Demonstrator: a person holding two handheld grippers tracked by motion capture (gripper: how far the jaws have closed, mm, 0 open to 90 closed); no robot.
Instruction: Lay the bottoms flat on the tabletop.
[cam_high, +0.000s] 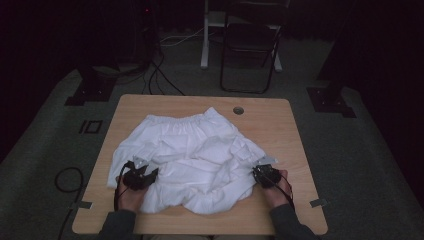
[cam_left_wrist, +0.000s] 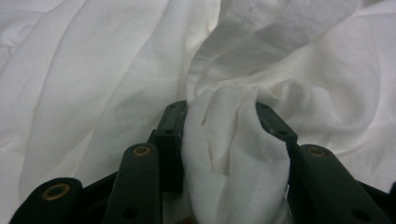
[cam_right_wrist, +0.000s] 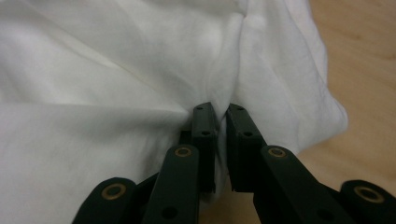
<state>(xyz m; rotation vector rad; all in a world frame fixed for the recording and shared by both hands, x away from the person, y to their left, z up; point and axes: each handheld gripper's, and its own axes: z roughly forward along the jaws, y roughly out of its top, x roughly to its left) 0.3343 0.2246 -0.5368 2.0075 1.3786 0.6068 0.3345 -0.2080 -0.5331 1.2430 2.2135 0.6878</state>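
left hand-held gripper (cam_left_wrist: 219, 121): we see it clamped on a thick bunched fold of the white garment (cam_high: 190, 155).
right hand-held gripper (cam_right_wrist: 222, 116): nearly together, pinching a thin edge.
garment: on the worktop (cam_high: 280, 130), stretched between both, its bulk ahead of each.

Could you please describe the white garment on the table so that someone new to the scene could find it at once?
Start at the light wooden table. Spread over its middle lies the white garment, crumpled, its gathered waistband at the far edge. It is the one cloth there, pinched at its near corners by the left gripper and the right gripper.
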